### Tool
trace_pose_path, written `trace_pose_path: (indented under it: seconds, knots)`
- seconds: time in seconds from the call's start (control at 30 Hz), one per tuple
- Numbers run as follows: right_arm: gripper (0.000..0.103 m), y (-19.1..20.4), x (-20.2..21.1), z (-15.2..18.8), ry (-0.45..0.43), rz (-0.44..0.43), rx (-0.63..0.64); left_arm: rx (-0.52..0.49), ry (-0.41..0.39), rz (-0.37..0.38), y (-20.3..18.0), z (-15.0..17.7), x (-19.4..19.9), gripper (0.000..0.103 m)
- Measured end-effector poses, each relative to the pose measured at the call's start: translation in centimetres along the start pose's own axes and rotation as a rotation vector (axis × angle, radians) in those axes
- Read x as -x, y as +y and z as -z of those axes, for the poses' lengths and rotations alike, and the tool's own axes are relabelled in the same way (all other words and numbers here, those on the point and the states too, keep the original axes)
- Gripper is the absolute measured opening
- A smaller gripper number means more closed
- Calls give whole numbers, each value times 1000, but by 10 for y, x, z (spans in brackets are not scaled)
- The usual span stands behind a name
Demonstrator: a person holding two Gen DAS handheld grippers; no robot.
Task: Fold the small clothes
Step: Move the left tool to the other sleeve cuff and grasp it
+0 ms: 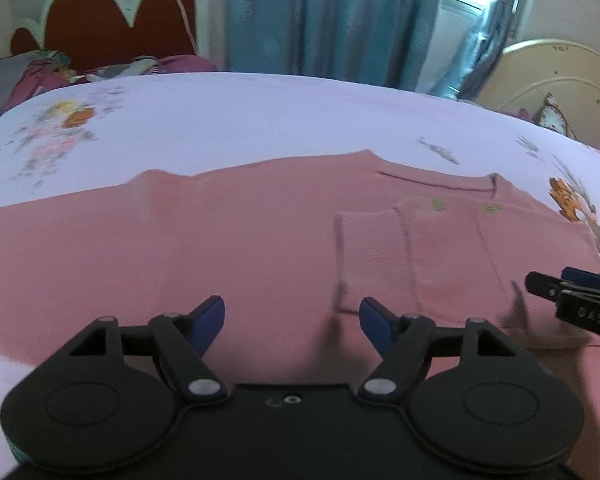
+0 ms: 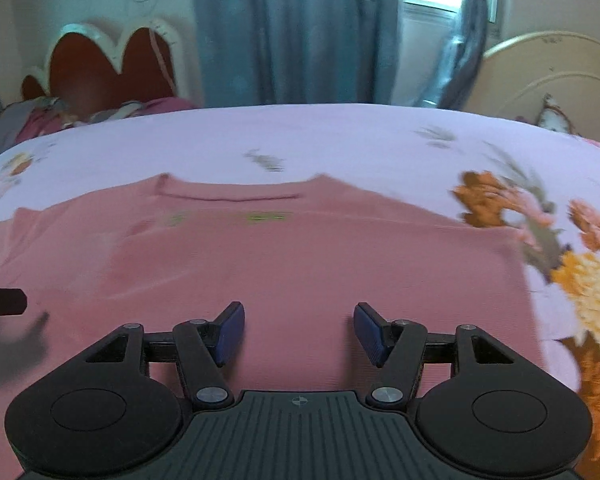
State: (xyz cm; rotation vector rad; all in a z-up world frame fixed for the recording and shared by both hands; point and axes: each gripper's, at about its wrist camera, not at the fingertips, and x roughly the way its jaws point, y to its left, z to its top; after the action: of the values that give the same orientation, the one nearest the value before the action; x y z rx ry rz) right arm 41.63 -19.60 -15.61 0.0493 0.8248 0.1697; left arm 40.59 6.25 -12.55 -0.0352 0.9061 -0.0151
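thing: pink knit sweater [image 2: 284,264] flat on floral lilac bedsheet [image 2: 300,140], collar far, long axis sideways | left tongs [image 1: 292,316] spread, empty, by folded-in sleeve | right tongs [image 2: 299,330] spread, empty, over body, nearer right edge

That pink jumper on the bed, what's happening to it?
A person is folding it, with a two-finger gripper in each hand. The pink knitted jumper lies flat on the lilac flowered bedsheet, and one ribbed-cuff sleeve is already folded across its front. Right now nothing is held: the left gripper and the right gripper both hang open just above the fabric.
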Motion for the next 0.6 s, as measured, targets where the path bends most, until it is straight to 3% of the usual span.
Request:
trace_pose_path:
  seconds: [0.23,0.6]
  knots:
    - [60,58,-14,-9,20,-60,29,44,-4,-46,47,8,18,77]
    - [60,106,-26,-26,1,-45,26,185,3,-155,151,19,31,77]
